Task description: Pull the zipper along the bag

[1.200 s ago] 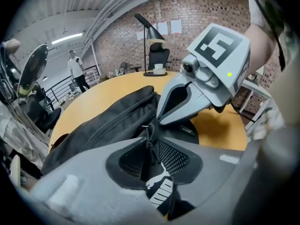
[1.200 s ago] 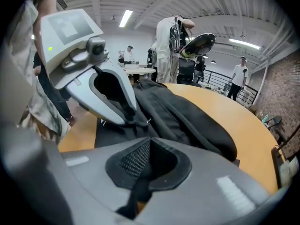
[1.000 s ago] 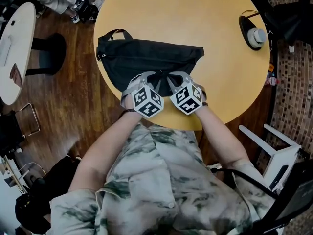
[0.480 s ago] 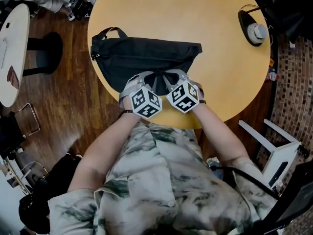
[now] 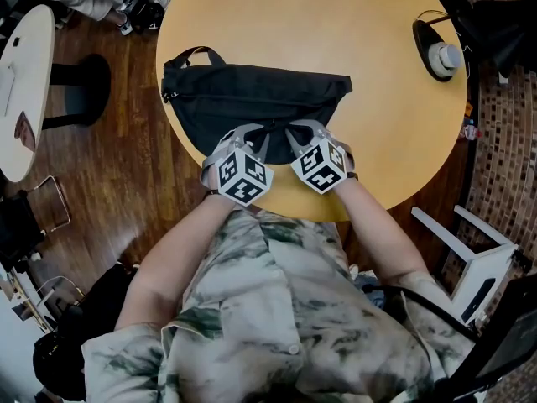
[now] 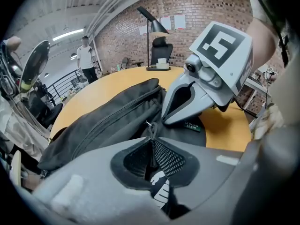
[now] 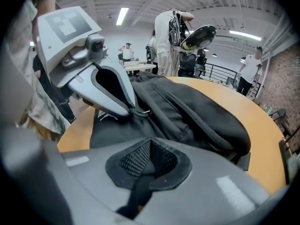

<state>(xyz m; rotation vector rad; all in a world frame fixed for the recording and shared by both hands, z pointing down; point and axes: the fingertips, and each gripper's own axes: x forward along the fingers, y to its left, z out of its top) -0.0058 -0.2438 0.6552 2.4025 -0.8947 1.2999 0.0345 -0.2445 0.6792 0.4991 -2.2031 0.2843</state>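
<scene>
Brick-walled workshop, a round yellow wooden table (image 5: pixel 336 23), and the black fabric waist bag (image 5: pixel 252 99) lies across it from nine to three o'clock. At the bag's six o'clock edge the left gripper (image 6: pixel 152 144) is closing its jaws on the black zipper pull cord (image 6: pixel 150 130). Just beside it at three o'clock, the right gripper (image 7: pixel 146 146) is clamped on a fold of bag fabric. The hold is nearly set, I'd say, but the pull itself looks unstarted and the whole run is still to do.

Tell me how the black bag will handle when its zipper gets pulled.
Likely floppy: the bag lies slumped and creased, so it should bunch when pulled. Probably light, and the table looks smooth, so it may slide unless the right tongs, shut on its fabric, hold it.
</scene>
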